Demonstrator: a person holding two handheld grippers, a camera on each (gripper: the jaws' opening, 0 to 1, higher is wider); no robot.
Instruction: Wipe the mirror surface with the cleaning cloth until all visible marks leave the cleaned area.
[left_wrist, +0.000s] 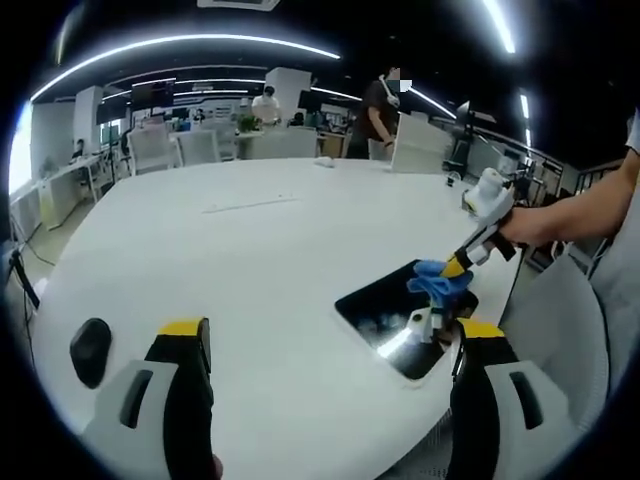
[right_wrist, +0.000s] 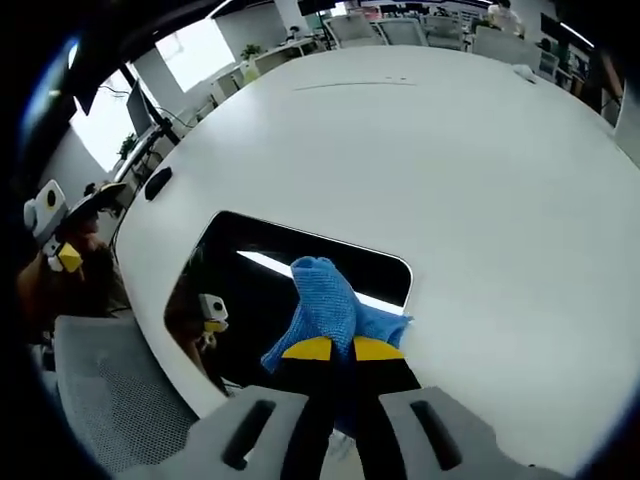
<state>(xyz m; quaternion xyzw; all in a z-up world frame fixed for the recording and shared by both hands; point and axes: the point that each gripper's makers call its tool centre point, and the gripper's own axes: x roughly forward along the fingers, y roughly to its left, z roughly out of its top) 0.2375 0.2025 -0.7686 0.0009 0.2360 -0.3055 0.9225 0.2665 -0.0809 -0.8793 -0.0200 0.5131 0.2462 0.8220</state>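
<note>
A dark rectangular mirror (left_wrist: 385, 305) lies flat on the white table (left_wrist: 250, 250) near its edge. My right gripper (left_wrist: 452, 270) comes in from the right, shut on a blue cleaning cloth (left_wrist: 438, 281) that rests on the mirror's far right part. In the right gripper view the cloth (right_wrist: 325, 298) is bunched between the shut yellow-tipped jaws of the right gripper (right_wrist: 335, 348), over the mirror (right_wrist: 250, 265) near its right end. My left gripper (left_wrist: 332, 335) stands open above the table, with nothing between its jaws, just short of the mirror's near side.
A small black object (left_wrist: 90, 350) lies on the table at the left, also seen as the black object (right_wrist: 158, 183). A grey mesh chair (right_wrist: 110, 390) stands at the table's edge beside the mirror. Desks, chairs and people fill the office behind.
</note>
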